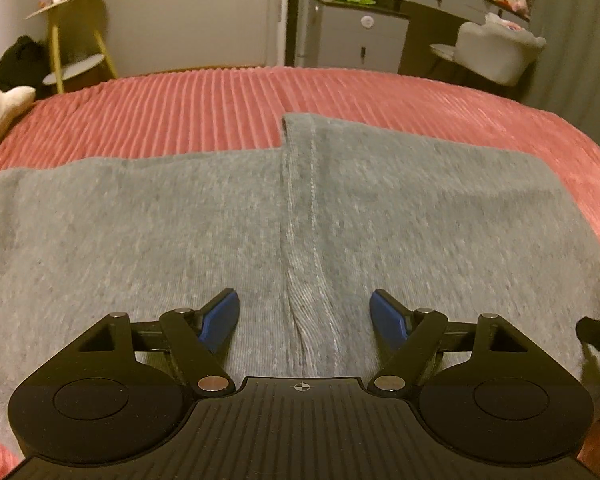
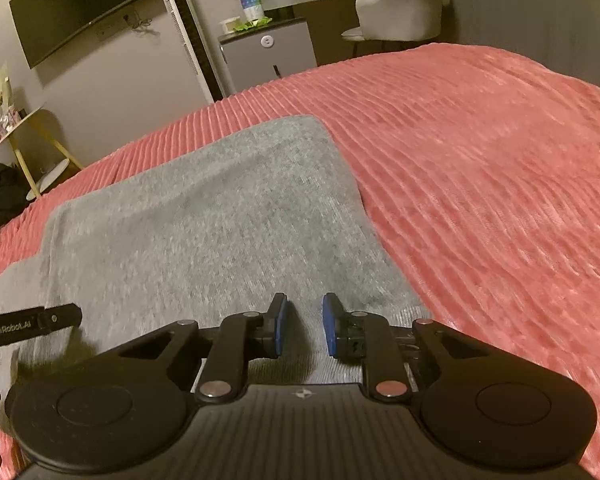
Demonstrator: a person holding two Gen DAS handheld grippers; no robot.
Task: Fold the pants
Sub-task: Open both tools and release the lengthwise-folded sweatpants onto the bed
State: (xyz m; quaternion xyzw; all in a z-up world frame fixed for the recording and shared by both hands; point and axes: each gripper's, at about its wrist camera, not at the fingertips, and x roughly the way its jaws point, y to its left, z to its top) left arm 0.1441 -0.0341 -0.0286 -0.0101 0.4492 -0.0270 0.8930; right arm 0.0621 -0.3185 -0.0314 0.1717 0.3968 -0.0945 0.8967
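Grey pants (image 1: pixel 220 224) lie flat on a pink ribbed bedspread (image 1: pixel 204 112), one part folded over another with a stitched hem edge (image 1: pixel 312 208) running down the middle. My left gripper (image 1: pixel 305 312) is wide open just above the cloth, straddling that hem. In the right wrist view the pants (image 2: pixel 204 224) lie to the left on the bedspread (image 2: pixel 480 184). My right gripper (image 2: pixel 304 320) hovers over the near right edge of the pants, jaws narrowly apart with nothing between them. A black part of the left gripper (image 2: pixel 32 326) shows at the left.
Beyond the bed stand a small grey cabinet (image 1: pixel 352 36), a dresser with a pale chair (image 1: pixel 496 50), and a yellow side table (image 1: pixel 74 36). A cream pillow (image 1: pixel 0 112) lies at the bed's left. A wall TV (image 2: pixel 80 4) hangs at the left.
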